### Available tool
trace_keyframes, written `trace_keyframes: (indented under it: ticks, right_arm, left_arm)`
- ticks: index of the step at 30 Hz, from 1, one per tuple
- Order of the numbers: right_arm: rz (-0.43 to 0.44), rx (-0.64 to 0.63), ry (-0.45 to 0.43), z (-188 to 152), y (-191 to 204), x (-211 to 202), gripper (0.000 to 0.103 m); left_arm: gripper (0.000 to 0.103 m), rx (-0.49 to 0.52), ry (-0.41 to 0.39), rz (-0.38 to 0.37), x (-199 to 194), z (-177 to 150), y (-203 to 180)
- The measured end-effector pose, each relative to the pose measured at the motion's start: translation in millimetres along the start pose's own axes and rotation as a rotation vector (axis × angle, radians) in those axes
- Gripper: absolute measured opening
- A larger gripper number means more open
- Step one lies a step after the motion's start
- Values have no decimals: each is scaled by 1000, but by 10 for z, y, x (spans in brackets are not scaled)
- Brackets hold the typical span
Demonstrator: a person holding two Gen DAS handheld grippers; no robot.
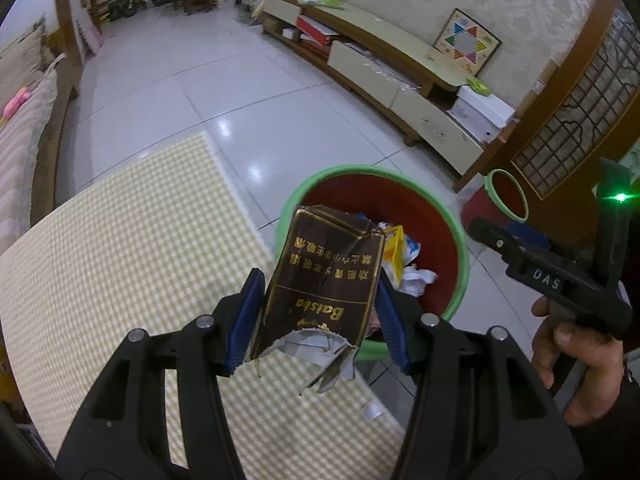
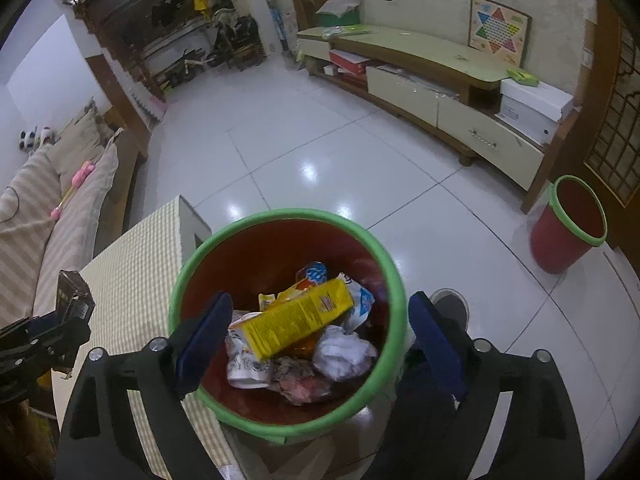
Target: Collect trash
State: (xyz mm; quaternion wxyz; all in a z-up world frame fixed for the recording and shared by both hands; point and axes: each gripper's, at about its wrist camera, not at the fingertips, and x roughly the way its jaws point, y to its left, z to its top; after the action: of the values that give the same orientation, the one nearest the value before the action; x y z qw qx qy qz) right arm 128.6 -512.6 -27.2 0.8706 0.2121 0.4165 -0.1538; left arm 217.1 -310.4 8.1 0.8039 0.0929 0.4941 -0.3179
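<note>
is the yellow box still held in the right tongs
No, the yellow box lies in the green-rimmed bin on other trash, while the right tongs stand open above it, holding nothing.

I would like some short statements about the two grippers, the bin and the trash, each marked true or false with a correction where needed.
1. The left gripper is closed on a torn brown carton. True.
2. The right gripper holds the yellow box. False: its jaws stand open and the yellow box lies inside the bin.
3. The nearer bin has a green rim and already contains trash. True.
4. The brown carton is already inside the bin. False: it is in the left gripper, near the bin's rim.
5. A second red bin stands on the floor. True.
</note>
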Motion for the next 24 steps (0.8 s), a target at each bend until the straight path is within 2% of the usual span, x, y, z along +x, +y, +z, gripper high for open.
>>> trace_keyframes:
  ticks: [7,15,16,18,20,24]
  right_arm:
    - [-14,35,-30,28,-216,-165,91]
    - [-11,37,-34,0,-283,-243,91]
    - [-11,37,-35,-3,-283,-251,91]
    - [-10,37,-35,-5,-283,-254,91]
    - [-8,36,-37,-12,-268,-274,91]
    - [0,32,-35,-22,-195,-280,91]
  left_arm:
    - [53,60,5,-43,186,203,-339]
    - [55,89,12,-44,408,392,-509]
    - [57,95,19,-39,439,414,-520]
    - [75,92,16,-25,461,440,-526]
    - [83,81,4,-6,440,453,-494]
    - [94,47,-7,18,374,424,-383]
